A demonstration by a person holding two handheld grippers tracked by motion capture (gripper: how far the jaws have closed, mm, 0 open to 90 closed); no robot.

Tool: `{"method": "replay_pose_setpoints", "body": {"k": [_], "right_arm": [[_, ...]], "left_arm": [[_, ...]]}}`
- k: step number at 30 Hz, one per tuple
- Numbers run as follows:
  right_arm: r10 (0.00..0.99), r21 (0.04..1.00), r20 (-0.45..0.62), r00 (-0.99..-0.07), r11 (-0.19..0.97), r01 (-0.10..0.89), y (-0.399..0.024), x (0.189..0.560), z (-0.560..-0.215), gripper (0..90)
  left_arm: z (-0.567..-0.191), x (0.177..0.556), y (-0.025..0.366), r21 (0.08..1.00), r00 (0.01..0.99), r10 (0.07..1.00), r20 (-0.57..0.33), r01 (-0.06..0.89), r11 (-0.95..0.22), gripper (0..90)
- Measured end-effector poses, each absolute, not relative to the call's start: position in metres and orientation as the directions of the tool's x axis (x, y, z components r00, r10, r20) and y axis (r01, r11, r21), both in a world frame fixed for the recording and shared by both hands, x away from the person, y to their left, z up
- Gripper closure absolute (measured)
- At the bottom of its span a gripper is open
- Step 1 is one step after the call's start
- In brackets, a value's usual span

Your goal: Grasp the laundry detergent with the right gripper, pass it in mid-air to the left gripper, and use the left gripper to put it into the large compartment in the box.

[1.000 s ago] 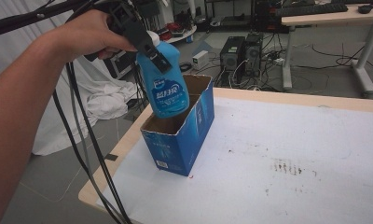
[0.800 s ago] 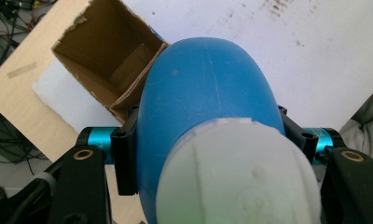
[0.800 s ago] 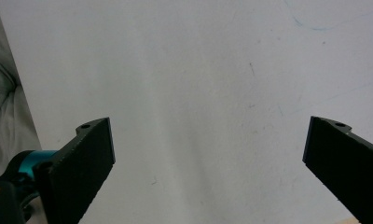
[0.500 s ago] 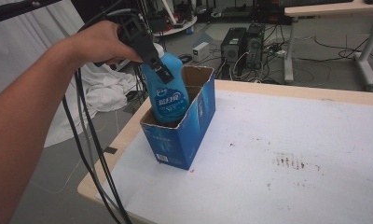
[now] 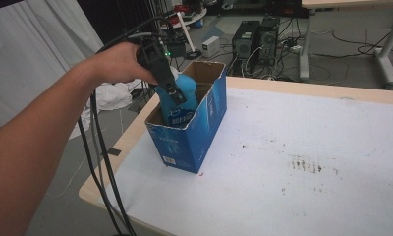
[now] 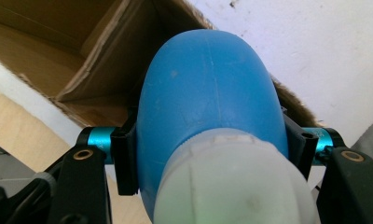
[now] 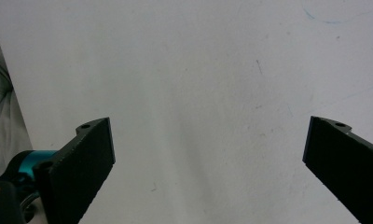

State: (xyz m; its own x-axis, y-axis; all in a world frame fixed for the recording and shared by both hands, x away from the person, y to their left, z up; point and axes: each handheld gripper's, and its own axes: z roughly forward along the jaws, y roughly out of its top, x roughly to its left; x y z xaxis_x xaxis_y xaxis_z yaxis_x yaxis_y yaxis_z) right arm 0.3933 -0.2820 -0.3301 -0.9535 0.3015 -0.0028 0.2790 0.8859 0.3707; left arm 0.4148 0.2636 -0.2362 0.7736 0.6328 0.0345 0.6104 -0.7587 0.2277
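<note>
A blue plastic bottle [image 5: 184, 96] with a white cap stands partly inside an open blue cardboard box [image 5: 189, 137] at the table's left edge. My left gripper [image 5: 172, 96] is shut on the bottle near its neck and reaches down into the box mouth. In the left gripper view the bottle [image 6: 208, 112] sits between both black pads [image 6: 126, 158], with the box's brown inside [image 6: 82, 60] beyond it. My right gripper [image 7: 208, 158] stands open over bare white tabletop, nothing between its jaws.
The white table top [image 5: 302, 147] has dark stains [image 5: 305, 164] at mid right. Black cables [image 5: 98, 147] trail from the left gripper down past the table's left edge. Computer towers [image 5: 256, 42] and a desk leg [image 5: 386, 59] stand on the floor behind.
The left gripper has come down with the blue bottle, from above the box to partly inside it.
</note>
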Motion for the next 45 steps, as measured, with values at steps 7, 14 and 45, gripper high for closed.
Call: {"method": "replay_pose_setpoints", "body": {"k": [7, 14, 45], "right_arm": [[0.303, 0.371, 0.003, -0.953, 0.884, 0.282, -0.281, 0.393, -0.333, 1.1], [0.306, 0.368, 0.01, -0.952, 0.884, 0.288, -0.281, 0.394, -0.337, 1.1], [0.297, 0.357, 0.018, -0.955, 0.89, 0.283, -0.28, 0.393, -0.343, 1.1]], "left_arm": [[-0.258, 0.416, 0.26, 0.184, 0.792, 0.609, 0.03, 0.595, -0.782, 37.7], [-0.268, 0.419, 0.261, 0.172, 0.793, 0.609, 0.023, 0.597, -0.783, 37.7], [-0.269, 0.423, 0.275, 0.289, 0.748, 0.664, 0.014, 0.632, -0.719, 26.7]]}}
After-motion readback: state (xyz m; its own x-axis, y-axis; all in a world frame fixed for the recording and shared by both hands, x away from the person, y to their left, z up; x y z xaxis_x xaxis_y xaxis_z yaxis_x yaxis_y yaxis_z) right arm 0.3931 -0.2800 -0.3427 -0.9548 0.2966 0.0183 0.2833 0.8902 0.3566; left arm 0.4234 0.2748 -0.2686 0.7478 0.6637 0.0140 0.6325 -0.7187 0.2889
